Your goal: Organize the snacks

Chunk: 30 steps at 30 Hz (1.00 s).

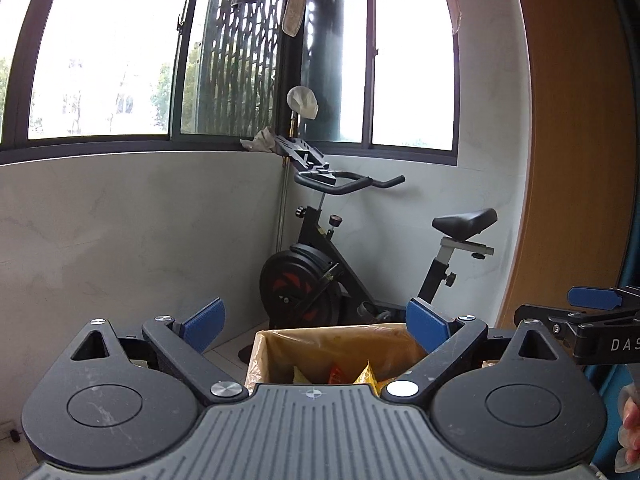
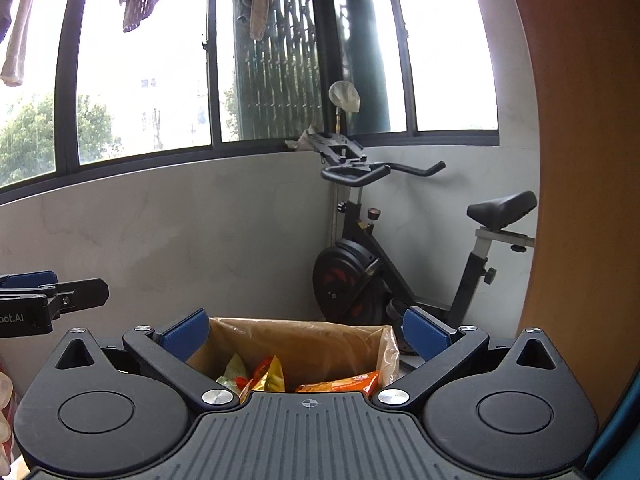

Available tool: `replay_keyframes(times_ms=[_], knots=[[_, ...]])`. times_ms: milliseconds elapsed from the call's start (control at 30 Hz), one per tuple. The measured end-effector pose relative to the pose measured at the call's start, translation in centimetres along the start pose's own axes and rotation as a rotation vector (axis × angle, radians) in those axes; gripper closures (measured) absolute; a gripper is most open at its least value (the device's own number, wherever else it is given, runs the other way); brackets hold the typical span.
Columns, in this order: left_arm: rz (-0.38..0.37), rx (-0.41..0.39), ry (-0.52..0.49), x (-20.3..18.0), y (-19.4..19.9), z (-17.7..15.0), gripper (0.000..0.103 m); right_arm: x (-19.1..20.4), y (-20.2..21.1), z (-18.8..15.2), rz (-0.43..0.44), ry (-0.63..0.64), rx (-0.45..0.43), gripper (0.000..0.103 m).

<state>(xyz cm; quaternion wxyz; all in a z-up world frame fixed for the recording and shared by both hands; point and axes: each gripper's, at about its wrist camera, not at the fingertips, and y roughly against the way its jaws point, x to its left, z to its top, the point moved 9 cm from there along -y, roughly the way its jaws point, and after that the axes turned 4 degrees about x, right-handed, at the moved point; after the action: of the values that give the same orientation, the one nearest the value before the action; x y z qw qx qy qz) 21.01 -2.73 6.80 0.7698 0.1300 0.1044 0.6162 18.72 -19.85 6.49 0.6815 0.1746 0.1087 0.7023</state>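
A cardboard box lined with clear plastic (image 1: 320,344) (image 2: 320,340) stands on the floor below both grippers. Inside lie several snack packets: yellow and orange ones (image 1: 366,376), a green one (image 2: 234,370), a yellow-red one (image 2: 268,374) and an orange one (image 2: 344,384). My left gripper (image 1: 316,326) hangs above the box, wide open, nothing between its blue pads (image 1: 204,328). My right gripper (image 2: 306,334) is also wide open and empty above the box. Each gripper shows at the edge of the other's view: the right one (image 1: 592,304), the left one (image 2: 40,288).
A black exercise bike (image 1: 340,272) (image 2: 400,272) stands in the corner behind the box. Grey wall and windows lie beyond, with laundry hanging above. A wooden panel (image 1: 580,140) rises on the right. A hand (image 1: 632,420) shows at the right edge.
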Motion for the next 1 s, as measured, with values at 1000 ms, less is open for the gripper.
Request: replay_keyframes(times_ms=[1000], knots=[[0.044, -0.01, 0.005, 0.3, 1.0, -0.1, 0.005, 0.3, 1.4, -0.1, -0.033, -0.015, 0.007, 0.0]])
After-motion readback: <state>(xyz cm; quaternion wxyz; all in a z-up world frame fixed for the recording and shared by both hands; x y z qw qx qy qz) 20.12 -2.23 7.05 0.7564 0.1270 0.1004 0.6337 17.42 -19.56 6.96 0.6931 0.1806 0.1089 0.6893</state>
